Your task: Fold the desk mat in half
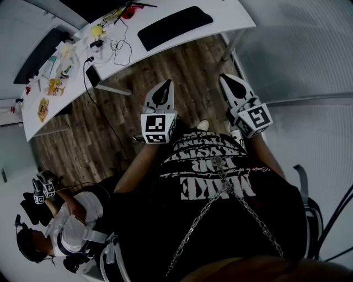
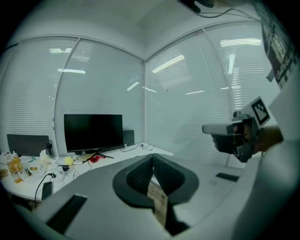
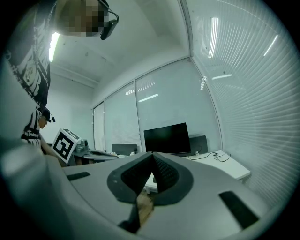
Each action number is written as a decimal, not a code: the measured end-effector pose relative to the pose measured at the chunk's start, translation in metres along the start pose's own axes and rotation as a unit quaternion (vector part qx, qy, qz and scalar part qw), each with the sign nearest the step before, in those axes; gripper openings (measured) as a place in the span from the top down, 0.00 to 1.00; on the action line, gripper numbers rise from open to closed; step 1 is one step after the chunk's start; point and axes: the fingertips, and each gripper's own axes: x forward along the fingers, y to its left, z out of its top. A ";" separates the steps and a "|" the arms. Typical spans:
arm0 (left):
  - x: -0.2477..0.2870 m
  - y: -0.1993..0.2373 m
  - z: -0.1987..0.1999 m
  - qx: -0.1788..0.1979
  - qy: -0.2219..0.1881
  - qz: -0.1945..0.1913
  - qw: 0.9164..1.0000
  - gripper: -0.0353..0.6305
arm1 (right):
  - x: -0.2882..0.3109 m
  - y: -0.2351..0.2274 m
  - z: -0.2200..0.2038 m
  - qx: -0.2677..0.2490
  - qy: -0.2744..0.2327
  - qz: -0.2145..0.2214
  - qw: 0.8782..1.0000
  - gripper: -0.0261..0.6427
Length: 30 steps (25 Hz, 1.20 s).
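- White desk (image 1: 237, 16): curved top, runs across the upper part of the head view and stands on a wood-plank floor (image 1: 165, 77).
- Monitor (image 2: 93, 132): 1 dark screen, upright at the back of the desk, in front of the blinds.
- Second dark screen (image 2: 27, 144): lower, left of the monitor.
- Red object (image 2: 95, 158): on the desk at the monitor's foot.
- Yellow round object (image 2: 69, 160): left of the red object, among loose cables.
- Dark flat device (image 1: 92, 76): at the desk's front edge.
- Window blinds (image 2: 187, 103): closed slats over the glass walls, with ceiling lights reflected in them.
- Second person (image 1: 74, 220): light top, low at the bottom left of the head view.
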 end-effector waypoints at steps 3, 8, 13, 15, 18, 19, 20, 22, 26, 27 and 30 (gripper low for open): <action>0.008 0.001 0.006 0.003 -0.004 -0.004 1.000 0.94 | 0.002 -0.007 -0.001 -0.004 0.006 -0.005 1.000 0.96; 0.018 0.003 0.003 0.005 -0.001 -0.012 1.000 0.93 | 0.009 -0.018 -0.001 0.003 0.004 -0.015 1.000 0.96; 0.024 0.019 0.012 -0.005 -0.016 -0.007 1.000 0.94 | 0.029 -0.011 0.001 -0.016 0.012 -0.008 1.000 0.96; 0.025 0.027 0.008 -0.012 -0.016 -0.006 1.000 0.93 | 0.035 -0.005 -0.005 -0.025 0.023 -0.004 0.999 0.96; 0.029 0.040 0.001 -0.029 -0.009 -0.005 1.000 0.93 | 0.045 -0.002 -0.013 -0.024 0.039 -0.001 0.999 0.96; 0.032 0.047 0.003 -0.031 -0.010 -0.005 0.999 0.93 | 0.052 -0.003 -0.010 -0.023 0.041 -0.002 0.999 0.96; 0.036 0.054 0.006 -0.031 -0.012 -0.005 0.999 0.93 | 0.059 -0.004 -0.006 -0.025 0.041 -0.005 0.999 0.96; 0.040 0.064 0.012 -0.031 -0.019 -0.007 0.999 0.93 | 0.072 -0.004 0.002 -0.032 0.041 -0.008 0.999 0.96; 0.049 0.084 0.018 -0.036 -0.023 -0.013 0.999 0.93 | 0.095 0.000 0.011 -0.045 0.039 -0.006 0.998 0.96; 0.052 0.090 0.019 -0.036 -0.024 -0.015 0.999 0.93 | 0.100 0.000 0.013 -0.047 0.039 -0.007 0.998 0.96; 0.060 0.106 0.025 -0.036 -0.030 -0.021 0.999 0.93 | 0.116 0.002 0.018 -0.054 0.039 -0.012 0.998 0.96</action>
